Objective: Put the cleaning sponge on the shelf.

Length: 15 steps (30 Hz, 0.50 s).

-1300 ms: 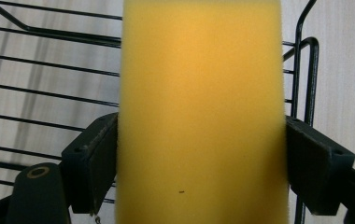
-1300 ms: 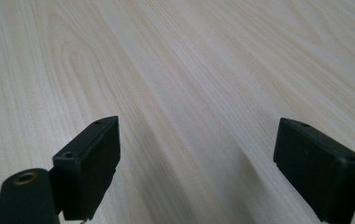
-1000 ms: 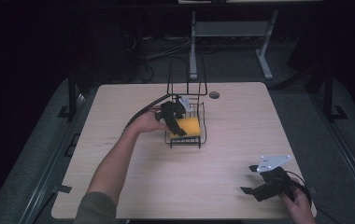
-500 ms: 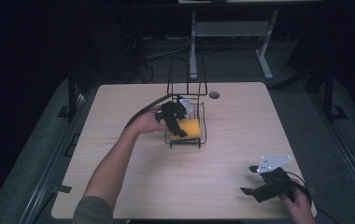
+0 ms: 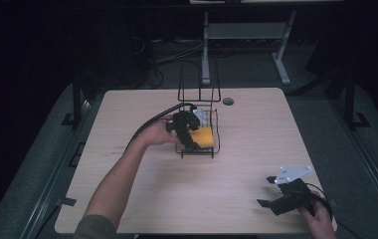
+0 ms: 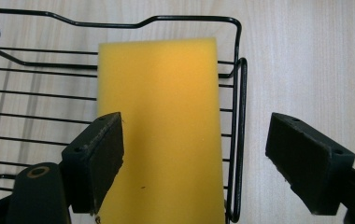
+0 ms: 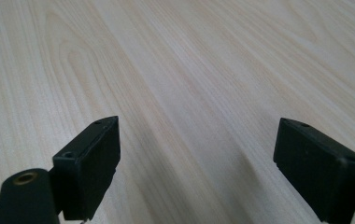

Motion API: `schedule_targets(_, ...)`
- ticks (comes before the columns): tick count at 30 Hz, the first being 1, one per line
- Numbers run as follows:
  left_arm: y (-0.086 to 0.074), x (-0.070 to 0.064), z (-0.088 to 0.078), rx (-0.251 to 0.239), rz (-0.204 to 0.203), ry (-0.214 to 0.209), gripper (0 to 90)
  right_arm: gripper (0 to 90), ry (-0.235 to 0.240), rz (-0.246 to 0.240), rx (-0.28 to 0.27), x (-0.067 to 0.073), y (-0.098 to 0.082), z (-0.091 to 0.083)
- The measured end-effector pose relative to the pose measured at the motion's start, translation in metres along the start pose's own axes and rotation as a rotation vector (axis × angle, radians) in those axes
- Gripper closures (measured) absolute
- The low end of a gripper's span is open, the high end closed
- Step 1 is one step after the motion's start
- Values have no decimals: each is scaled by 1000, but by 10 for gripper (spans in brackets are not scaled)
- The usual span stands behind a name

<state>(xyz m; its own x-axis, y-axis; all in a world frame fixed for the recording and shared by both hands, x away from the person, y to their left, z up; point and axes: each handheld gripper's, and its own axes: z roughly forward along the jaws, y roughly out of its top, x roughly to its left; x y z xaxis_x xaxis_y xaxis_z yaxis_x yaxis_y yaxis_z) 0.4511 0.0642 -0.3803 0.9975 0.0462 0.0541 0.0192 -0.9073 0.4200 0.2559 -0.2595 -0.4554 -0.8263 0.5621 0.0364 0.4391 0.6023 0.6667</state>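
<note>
1. high view: the left gripper [image 5: 189, 130] hangs over a black wire basket [image 5: 216, 130] near the middle of the tabletop [image 5: 246, 139], and a yellow sponge [image 5: 203, 136] lies inside the basket. the right gripper [image 5: 276, 194] rests low at the near right corner, well apart from both.
2. left gripper view: the fingers [image 6: 94, 161] are spread wide, holding nothing; one hangs above the sponge [image 6: 159, 126], the other outside the basket's side wire [image 6: 237, 140] (so a straight closing would catch the wire). the sponge looks light, soft and squashy, not fragile or slippery; i judge the long edges the best place to pinch, with both fingers inside the rim.
3. right gripper view: its fingers [image 7: 89, 163] are also spread, over bare tabletop [image 7: 189, 70].
</note>
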Motion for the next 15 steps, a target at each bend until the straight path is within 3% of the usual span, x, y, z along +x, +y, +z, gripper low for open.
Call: schedule_targets(15,-11,-11,-8,-45,-8,16,195,145,0,-9,0,0,1,0)
